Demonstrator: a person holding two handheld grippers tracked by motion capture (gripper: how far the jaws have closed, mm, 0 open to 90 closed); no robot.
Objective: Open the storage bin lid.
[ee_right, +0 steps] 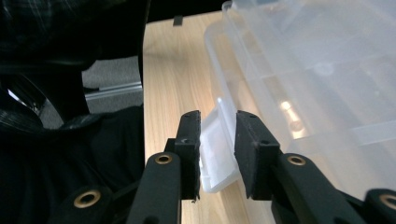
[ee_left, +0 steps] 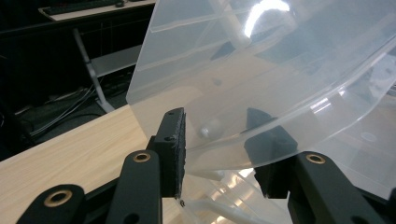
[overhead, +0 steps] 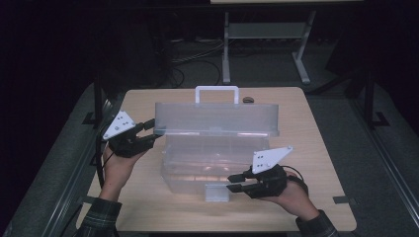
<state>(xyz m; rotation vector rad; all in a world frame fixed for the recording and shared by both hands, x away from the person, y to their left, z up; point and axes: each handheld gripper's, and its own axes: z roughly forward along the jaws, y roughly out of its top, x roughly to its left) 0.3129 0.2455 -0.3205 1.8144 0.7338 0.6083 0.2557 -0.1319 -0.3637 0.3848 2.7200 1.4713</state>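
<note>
Clear plastic case (overhead: 217,163) sits mid-counter (overhead: 316,143) with its lid (overhead: 216,119) raised upright, left tool (overhead: 148,132) clamped on the lid's left end, right tool (overhead: 236,181) half-wide around the front latch (overhead: 217,192) without gripping: opened or half-shut, latch unfastened.

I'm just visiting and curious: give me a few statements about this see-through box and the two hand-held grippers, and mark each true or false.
1. The clear plastic box stands with its lid raised. True.
2. The left gripper is at the lid's end edge, which lies between its jaws. True.
3. The right gripper is lifting the white handle. False: it is at the front latch, which sits between its jaws; the handle is at the far side, untouched.
4. The box rests on a metal tray. False: it rests on a wooden table.
</note>
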